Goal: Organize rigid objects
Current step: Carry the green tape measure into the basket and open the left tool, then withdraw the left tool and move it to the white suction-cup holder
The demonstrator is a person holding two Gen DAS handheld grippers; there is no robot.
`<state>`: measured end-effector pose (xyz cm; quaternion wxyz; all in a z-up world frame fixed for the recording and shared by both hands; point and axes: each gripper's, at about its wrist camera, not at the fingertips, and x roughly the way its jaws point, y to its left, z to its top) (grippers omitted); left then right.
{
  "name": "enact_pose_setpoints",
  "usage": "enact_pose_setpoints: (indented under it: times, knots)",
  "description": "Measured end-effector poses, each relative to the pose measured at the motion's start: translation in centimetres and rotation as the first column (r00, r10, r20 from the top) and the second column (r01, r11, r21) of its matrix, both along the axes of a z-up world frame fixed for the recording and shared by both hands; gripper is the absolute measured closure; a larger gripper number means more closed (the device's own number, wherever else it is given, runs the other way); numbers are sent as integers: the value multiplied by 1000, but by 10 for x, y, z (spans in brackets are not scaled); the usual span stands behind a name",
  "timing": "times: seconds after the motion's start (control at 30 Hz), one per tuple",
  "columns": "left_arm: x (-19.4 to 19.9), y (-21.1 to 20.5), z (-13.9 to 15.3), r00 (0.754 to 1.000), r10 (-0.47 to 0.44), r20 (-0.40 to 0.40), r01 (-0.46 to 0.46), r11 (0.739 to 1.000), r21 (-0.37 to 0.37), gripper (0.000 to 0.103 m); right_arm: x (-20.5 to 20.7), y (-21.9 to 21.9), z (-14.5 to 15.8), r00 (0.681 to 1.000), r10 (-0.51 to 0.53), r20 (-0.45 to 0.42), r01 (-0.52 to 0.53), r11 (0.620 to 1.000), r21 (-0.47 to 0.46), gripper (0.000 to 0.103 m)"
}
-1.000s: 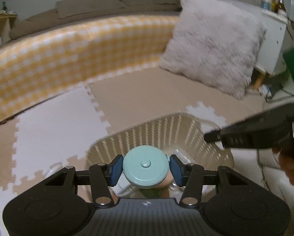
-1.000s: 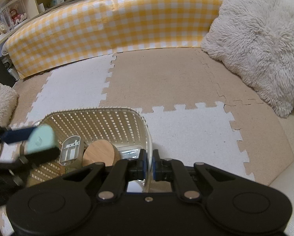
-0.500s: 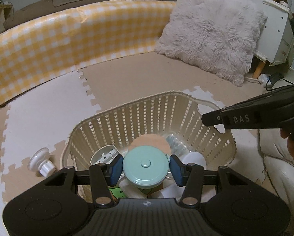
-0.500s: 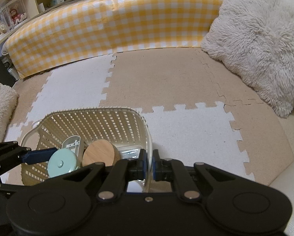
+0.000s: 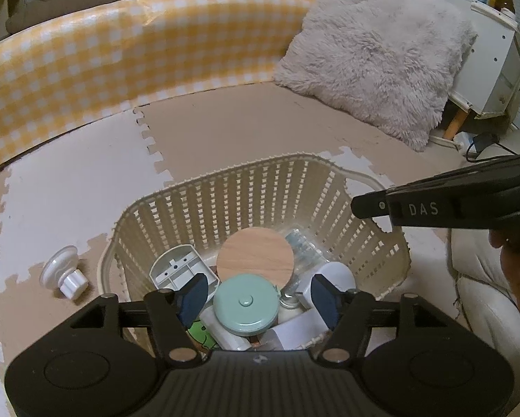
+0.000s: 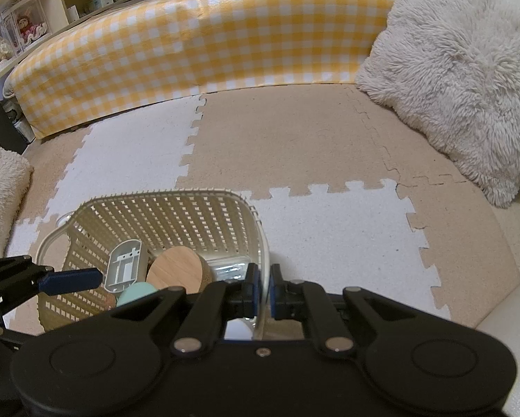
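Mint tape measure lying flat in basket, on top of white clutter, round button up; no longer pinched. Left gripper just above it, jaws just opened, blue pads standing clear on either side, tape between them but untouched. Beside tape: round wooden lid, grey plastic bracket, clear bottle, white items, a scrap of green. Right gripper clamped narrow on basket's near rim, wall caught between pads. Only legible writing: "DAS" in pale letters on right gripper's black arm; bottle labels on far white cabinet too small to read. White suction knob on mat left of basket, near but apart. Foam puzzle mat beige and white, wide bare stretch beyond basket. Bounded at back by yellow gingham bumper, at right by shaggy cushion, both well apart from basket. Shelves with dolls far left.
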<state>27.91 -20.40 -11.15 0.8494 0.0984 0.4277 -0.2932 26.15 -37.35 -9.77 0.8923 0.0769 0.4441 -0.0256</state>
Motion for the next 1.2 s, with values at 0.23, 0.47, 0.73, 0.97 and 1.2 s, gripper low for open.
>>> enact_pose_setpoints:
  times: [0.23, 0.47, 0.73, 0.97, 1.2]
  knots:
    - [0, 5, 14, 1000, -10, 16, 11, 1000, -18, 32, 0, 0, 0, 1000, -2, 0, 2, 1000, 4, 97]
    - [1, 20, 48, 997, -3, 77, 8, 998, -59, 26, -2, 1, -2, 1000, -4, -14, 5, 1000, 13, 97]
    - [9, 48, 82, 983, 109, 147, -87, 985, -149, 16, -1, 0, -2, 1000, -5, -14, 5, 1000, 14, 97]
    - [30, 94, 89, 941, 310, 138, -273, 933, -235, 1, -1, 1, -1, 1000, -4, -14, 4, 1000, 11, 97]
    - [53, 130, 62, 881, 471, 41, -443, 852, -279, 0, -1, 1, -1, 1000, -4, -15, 4, 1000, 7, 97]
